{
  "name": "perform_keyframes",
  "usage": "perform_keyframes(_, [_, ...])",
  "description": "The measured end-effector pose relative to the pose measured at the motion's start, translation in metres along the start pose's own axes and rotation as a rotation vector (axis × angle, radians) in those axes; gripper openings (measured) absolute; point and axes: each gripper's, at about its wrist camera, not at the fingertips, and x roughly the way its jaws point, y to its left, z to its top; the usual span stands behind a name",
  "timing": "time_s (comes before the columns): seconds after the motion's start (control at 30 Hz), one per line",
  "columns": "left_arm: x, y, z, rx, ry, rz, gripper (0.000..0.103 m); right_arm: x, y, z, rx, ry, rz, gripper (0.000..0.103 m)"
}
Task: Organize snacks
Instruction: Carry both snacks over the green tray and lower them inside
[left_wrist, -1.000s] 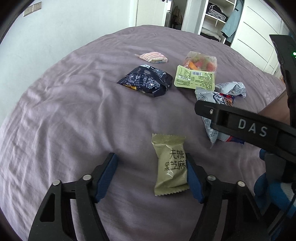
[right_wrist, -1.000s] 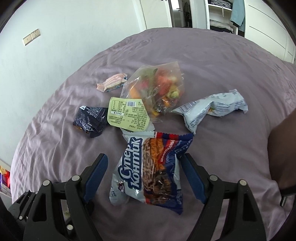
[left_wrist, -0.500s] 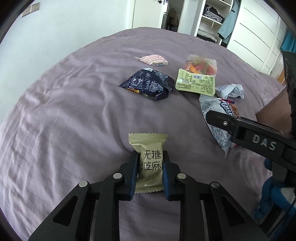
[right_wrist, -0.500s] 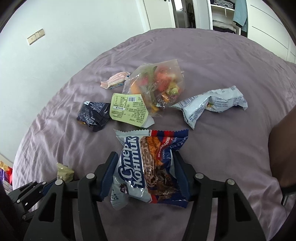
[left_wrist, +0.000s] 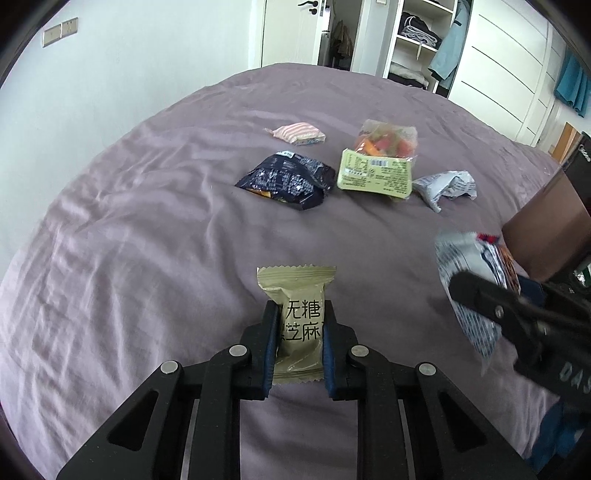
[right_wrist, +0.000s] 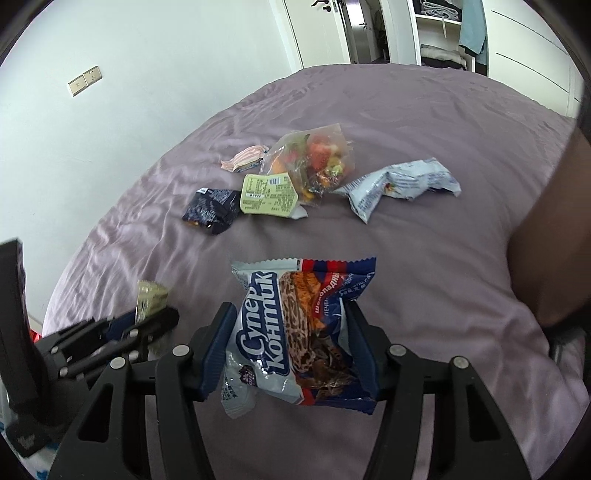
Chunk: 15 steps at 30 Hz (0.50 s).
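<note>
While both grippers clamped their snacks, the left gripper (left_wrist: 298, 341) held the olive-green foil candy packet (left_wrist: 297, 321), lower centre of frame, on the purple bedsheet (left_wrist: 147, 229). The right gripper (right_wrist: 290, 343) held the blue-white crinkly biscuit wrapper (right_wrist: 295, 328), lower centre, off the sheet. Lift straight, grip mid-pack, avoid snagging the sheet; dark blue pouch (left_wrist: 286, 181) remained upper centre.

left gripper (left_wrist: 298, 343) clamped tight, right gripper (right_wrist: 291, 343) gripping (both angled downward)
</note>
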Motion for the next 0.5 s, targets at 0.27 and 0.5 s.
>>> perform_keyframes(0.27, [-0.030,-0.015,-0.006,0.031,-0.016,-0.029,0.017,-0.047,-0.010,-0.029,0.032,-0.020,-0.023,0.063])
perform_keyframes(0.5, [-0.058,-0.049,-0.018,0.107,-0.027,-0.054,0.017,-0.095,-0.040,-0.066,0.093,-0.039,-0.077,0.063])
